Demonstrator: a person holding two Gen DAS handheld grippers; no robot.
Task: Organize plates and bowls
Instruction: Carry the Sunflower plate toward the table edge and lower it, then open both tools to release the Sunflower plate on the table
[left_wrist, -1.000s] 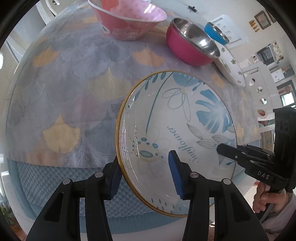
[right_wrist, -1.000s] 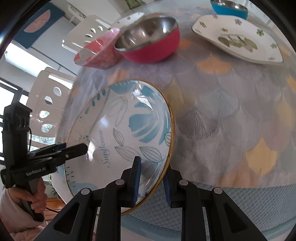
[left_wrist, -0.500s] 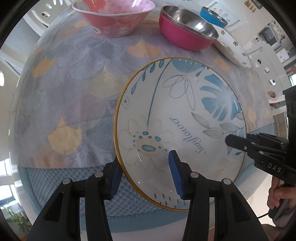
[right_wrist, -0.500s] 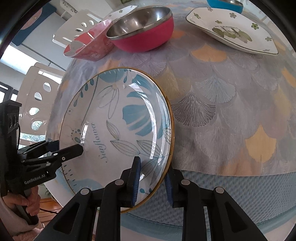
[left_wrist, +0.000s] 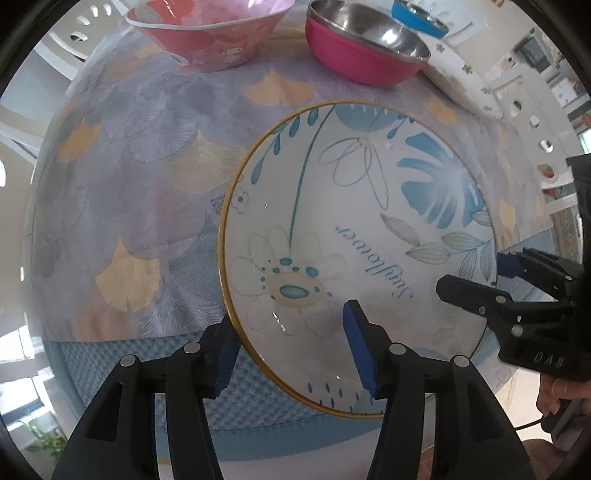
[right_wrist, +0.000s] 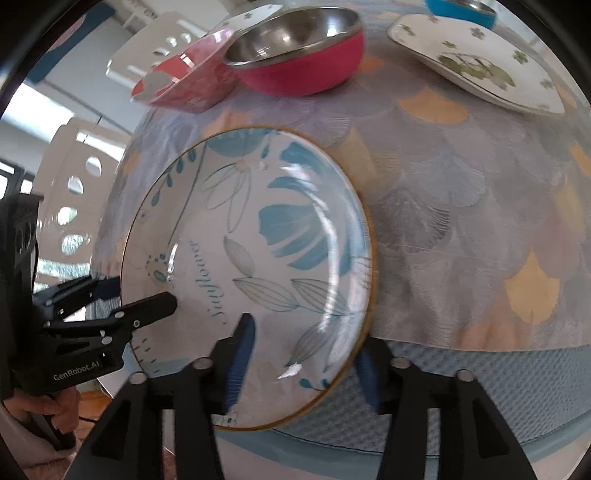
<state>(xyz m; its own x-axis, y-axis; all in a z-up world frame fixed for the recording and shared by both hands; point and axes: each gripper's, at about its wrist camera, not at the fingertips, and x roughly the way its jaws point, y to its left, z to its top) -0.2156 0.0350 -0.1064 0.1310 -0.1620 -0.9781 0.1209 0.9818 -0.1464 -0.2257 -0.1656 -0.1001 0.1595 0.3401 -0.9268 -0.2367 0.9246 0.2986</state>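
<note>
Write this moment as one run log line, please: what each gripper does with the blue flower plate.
left gripper: jaws opening, astride plate rim | right gripper: jaws opening, astride opposite rim | blue flower plate: on tablecloth

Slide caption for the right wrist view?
Right hand-held gripper opening astride the floral plate's rim, left hand-held gripper opposite, bowls behind.

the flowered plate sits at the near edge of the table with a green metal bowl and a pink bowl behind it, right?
Not quite: the metal bowl behind the flowered plate is red-pink outside, not green, as the left wrist view shows. The rest holds: the plate sits at the table's near edge with the pink bowl behind it.
</note>
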